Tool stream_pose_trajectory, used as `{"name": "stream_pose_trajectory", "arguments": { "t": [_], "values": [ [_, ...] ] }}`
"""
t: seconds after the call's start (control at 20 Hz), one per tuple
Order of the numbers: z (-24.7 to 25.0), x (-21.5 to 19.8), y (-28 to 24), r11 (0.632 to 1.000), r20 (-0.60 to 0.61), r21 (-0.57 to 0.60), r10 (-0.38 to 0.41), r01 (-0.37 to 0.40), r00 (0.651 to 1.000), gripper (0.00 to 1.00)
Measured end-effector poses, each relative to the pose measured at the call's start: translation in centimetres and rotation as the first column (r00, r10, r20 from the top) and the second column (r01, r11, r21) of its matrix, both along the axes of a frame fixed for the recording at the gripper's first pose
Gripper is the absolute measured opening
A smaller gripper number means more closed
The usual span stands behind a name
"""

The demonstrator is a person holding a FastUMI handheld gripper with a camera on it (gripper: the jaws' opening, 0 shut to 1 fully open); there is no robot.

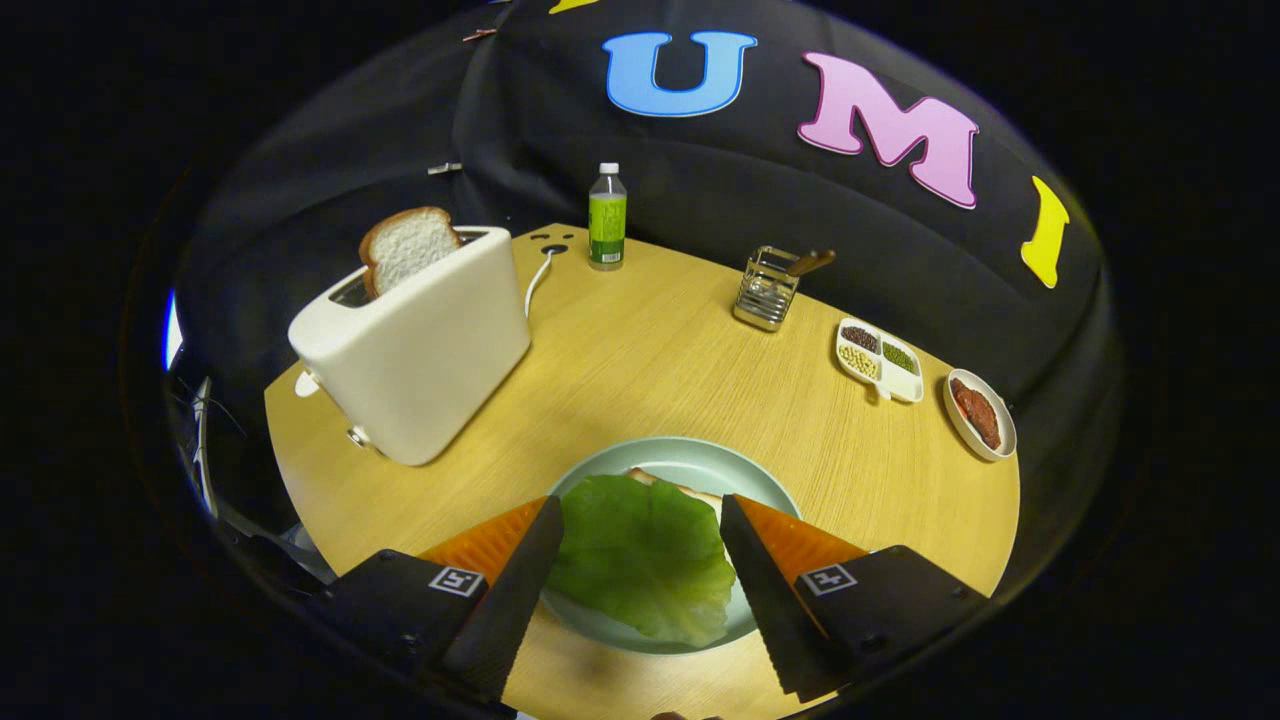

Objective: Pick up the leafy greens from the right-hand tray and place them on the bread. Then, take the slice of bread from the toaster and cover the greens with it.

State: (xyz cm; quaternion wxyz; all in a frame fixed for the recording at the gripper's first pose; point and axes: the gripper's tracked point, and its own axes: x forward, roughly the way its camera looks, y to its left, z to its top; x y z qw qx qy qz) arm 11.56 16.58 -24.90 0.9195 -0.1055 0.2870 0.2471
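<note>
Wooden table [660, 340]: greens [642, 555] on plated bread [668, 485], bread slice [408, 246] in toaster [420, 350], tongs [634, 512] wide open, empty.

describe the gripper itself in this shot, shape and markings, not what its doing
The gripper has two long, flat fingers that taper to points and spread wide open either side of the leafy greens. Each finger runs back into a boxy black block that carries a small square black-and-white marker. The inner edge of one finger looks finely ridged. No cable shows.
</note>
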Motion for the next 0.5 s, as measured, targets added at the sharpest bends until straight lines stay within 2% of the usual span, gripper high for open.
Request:
{"name": "stream_pose_trajectory", "arguments": {
  "t": [0.2, 0.5],
  "values": [
    [4.6, -0.7, 2.2, 0.998, 0.075, 0.059, 0.031, -0.036, 0.997, 0.98],
    [11.0, -1.9, 7.2, 0.982, 0.193, 0.088, 0.148, -0.168, 0.970, 0.98]
  ]
}}
